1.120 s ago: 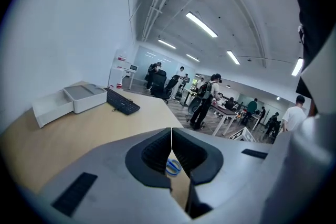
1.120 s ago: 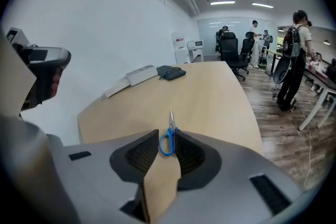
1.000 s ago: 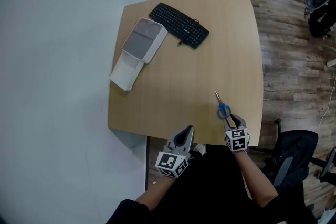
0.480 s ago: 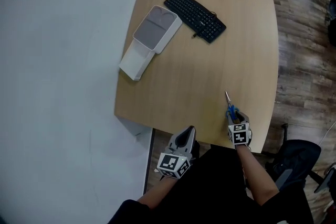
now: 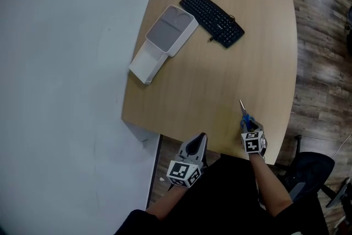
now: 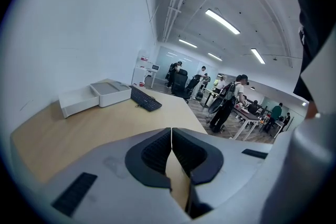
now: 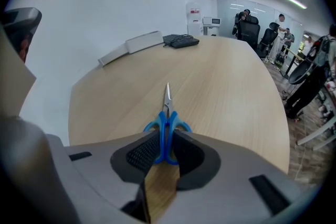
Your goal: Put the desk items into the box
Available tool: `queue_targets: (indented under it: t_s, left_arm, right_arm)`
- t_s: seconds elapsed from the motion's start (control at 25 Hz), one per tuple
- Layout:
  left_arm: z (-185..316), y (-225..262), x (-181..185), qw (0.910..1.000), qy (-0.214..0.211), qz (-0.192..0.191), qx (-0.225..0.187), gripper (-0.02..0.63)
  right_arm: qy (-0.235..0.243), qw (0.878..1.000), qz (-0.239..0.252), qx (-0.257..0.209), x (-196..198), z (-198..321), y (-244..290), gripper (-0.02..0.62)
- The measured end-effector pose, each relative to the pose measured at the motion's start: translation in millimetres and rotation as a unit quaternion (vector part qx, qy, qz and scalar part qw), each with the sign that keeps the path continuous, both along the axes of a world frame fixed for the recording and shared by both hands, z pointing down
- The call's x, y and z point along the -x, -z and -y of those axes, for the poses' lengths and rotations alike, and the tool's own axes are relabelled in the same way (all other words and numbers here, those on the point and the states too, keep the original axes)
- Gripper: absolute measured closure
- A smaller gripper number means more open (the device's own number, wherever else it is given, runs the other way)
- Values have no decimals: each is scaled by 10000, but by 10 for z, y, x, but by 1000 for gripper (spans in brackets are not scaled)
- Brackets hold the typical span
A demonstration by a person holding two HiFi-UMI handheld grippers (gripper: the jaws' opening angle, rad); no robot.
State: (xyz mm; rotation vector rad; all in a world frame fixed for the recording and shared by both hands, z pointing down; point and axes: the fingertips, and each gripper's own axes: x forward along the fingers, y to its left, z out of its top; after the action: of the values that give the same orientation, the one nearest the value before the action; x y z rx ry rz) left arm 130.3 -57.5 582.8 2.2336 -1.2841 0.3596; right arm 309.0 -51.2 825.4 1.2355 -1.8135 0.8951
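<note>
Right claw [image 7: 167,148] was tipped steeply down at the near edge of the surface [image 5: 209,85]. Its jaws had just been closing and pinched the blue handles of the scissors [image 7: 168,110], with the blades poking out ahead. Left claw [image 6: 171,140] hung level-ish beside it off the edge, pressed together and empty. The box [image 5: 165,41] sat far ahead to the left.
</note>
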Motion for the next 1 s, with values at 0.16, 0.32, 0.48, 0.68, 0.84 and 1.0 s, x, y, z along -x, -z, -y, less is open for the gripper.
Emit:
queue_targets:
  t_s: [0.16, 0.32, 0.48, 0.68, 0.84, 1.0]
  left_arm:
    - [30, 7, 137, 9999, 61, -135, -39, 591]
    - [95, 48, 359, 9993, 210, -281, -120, 591]
    - [156, 79, 609, 9984, 322, -428, -197, 591]
    - [248, 117, 988, 9971, 421, -577, -279, 591]
    - [405, 168, 1379, 9957, 517, -636, -433, 591]
    - [566, 196, 1800, 9950, 482, -752, -441, 591]
  right_arm:
    - [-65, 10000, 74, 12, -12, 32, 40, 454]
    - [-168, 9997, 2, -153, 8, 100, 249, 456]
    - [-62, 9990, -64, -438, 158, 178, 511, 456]
    - [61, 9980, -145, -617, 466, 244, 786, 456]
    - [83, 9966, -127, -815, 847, 400, 999, 456]
    - [113, 9950, -166, -974, 1323, 536, 1214, 456]
